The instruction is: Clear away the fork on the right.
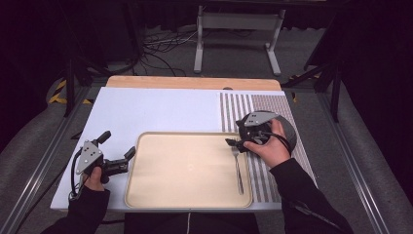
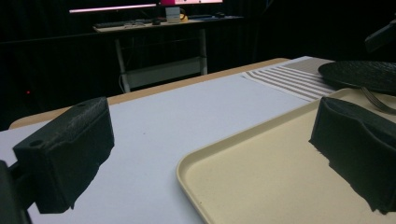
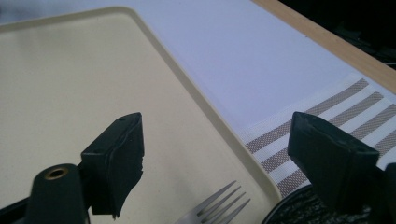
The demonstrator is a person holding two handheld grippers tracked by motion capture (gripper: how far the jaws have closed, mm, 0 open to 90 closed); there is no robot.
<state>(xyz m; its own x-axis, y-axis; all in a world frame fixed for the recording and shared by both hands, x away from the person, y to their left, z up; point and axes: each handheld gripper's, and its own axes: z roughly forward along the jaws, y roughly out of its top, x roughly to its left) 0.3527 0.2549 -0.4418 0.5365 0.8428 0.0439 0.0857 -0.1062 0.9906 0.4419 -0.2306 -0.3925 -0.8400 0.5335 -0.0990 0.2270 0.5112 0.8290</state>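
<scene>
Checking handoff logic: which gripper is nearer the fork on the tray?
Right. The right gripper hovers open just over the fork tines at the tray's right edge. The left gripper sits open at the tray's left edge, across the tray.

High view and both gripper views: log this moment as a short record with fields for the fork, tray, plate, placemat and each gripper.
fork: lies flat in the tray's right part, tines toward the far side, free of any grip
tray: beige, at the table's near edge, holding the fork alone
plate: dark, on the striped placemat right of the tray
placemat: striped, at the table's right side
left gripper: open, beside the tray's left edge, nothing between its jaws
right gripper: open, above the fork's tines, nothing between its jaws
</scene>
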